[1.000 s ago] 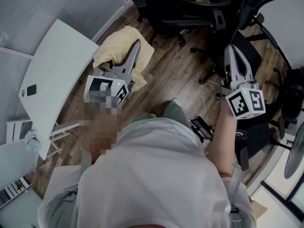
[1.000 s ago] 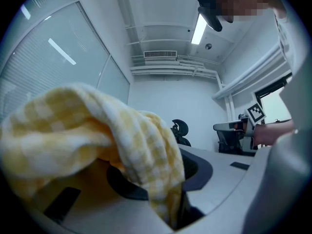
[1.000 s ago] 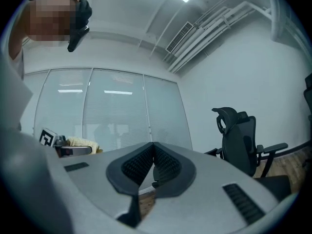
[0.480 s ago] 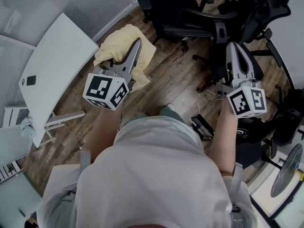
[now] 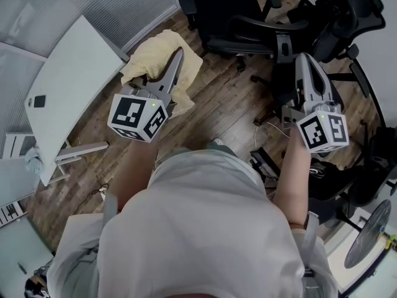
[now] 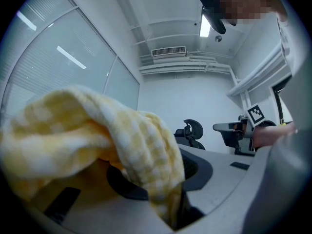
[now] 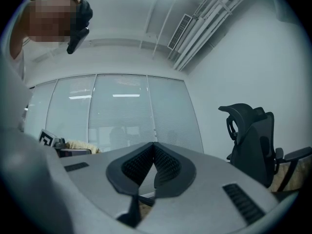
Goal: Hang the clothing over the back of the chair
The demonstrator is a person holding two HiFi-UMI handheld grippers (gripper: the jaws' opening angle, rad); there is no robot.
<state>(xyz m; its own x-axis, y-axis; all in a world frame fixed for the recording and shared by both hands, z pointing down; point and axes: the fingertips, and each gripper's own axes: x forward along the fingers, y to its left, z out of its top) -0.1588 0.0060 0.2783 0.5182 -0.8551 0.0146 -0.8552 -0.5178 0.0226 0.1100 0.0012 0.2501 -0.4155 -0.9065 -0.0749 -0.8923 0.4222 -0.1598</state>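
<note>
The left tool (image 5: 177,62) pinches yellow cloth (image 6: 122,140) that hides its tips; right tool (image 7: 153,147) is pressed together.

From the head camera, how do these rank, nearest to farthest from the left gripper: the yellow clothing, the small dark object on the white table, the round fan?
1. yellow clothing: clamped in the left gripper itself.
2. small dark object: on the white table, far left.
3. round fan: lower right corner, farthest.

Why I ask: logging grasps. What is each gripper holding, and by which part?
Left gripper holds the yellow checked garment by a bunched fold; right gripper is shut, empty.
</note>
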